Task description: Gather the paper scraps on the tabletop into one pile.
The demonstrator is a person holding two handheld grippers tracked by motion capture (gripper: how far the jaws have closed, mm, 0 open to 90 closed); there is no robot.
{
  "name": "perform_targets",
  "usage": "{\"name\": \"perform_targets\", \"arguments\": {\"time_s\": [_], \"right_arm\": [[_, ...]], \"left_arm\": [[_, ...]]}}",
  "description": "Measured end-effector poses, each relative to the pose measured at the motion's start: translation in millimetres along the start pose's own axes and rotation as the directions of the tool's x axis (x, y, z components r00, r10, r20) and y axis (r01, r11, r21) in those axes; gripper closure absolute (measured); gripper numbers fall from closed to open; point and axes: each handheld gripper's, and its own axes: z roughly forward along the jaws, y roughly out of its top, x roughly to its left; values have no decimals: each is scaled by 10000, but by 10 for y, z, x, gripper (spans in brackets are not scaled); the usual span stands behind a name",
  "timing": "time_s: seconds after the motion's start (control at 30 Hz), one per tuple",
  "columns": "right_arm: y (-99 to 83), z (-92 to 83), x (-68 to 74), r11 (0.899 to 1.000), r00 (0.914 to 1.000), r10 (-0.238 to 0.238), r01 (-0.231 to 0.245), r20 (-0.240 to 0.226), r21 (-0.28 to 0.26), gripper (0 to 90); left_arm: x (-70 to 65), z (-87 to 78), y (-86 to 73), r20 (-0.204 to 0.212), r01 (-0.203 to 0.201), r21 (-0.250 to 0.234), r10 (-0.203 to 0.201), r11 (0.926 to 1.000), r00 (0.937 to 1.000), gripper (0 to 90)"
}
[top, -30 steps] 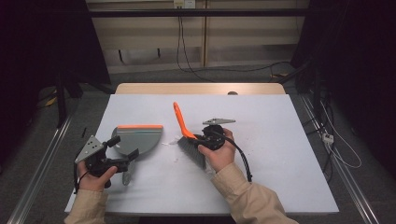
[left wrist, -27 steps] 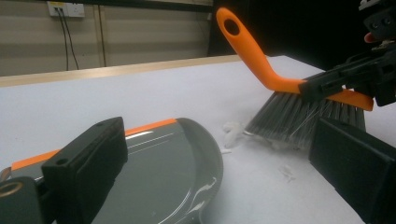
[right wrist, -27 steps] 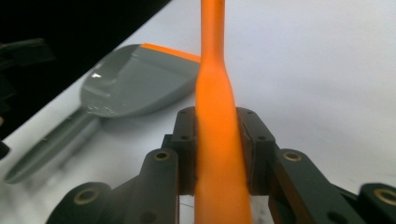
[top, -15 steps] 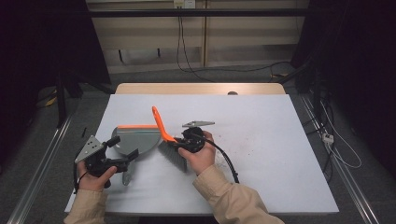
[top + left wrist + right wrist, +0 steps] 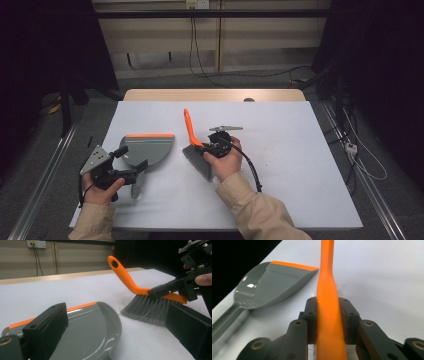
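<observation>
- Between my right tongs [image 5: 328, 322], clenched on it, sits the orange brush handle [image 5: 327, 302].
- My left tongs [image 5: 135, 172] grip the grey dustpan's [image 5: 150, 150] handle near the table's [image 5: 300, 200] left edge.
- Grey bristles [image 5: 147, 310] rest on the white top just beside the pan's rim.

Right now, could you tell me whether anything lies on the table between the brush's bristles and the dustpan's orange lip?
Nothing visible does. The brush, clamped by its orange handle in the right gripper, has its bristles on the white table just right of the dustpan, which the left gripper holds by its handle. Only bare tabletop separates them.
</observation>
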Motion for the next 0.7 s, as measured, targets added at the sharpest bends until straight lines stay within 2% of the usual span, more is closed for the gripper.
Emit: {"name": "perform_targets", "arguments": {"time_s": [0.13,0.27,0.37,0.43,0.57,0.7], "right_arm": [[11,-102,-117,9999,9995,-79,82,318,-69,717],[30,-171,-226,9999,9986,32,-25,536,-120,717],[44,-204,-276,9996,9986,194,-185,500,-190,717],[61,-238,-265,9994,9987,161,-146,474,-314,718],[121,-274,-163,9980,9999,121,-120,6,-620,718],[181,-169,-18,9978,9994,-26,4,-334,-667,718]], "left_arm": [[-7,14,2,19,-66,40,66,10000,10000,42],[-14,32,-1,51,-12,20,12,10000,10000,42],[-12,35,2,38,-22,7,22,10000,10000,43],[-11,36,2,41,-24,9,24,10000,10000,43],[-11,38,1,50,-80,66,80,9999,10000,43],[-9,34,5,57,-63,27,63,10000,10000,43]]}}
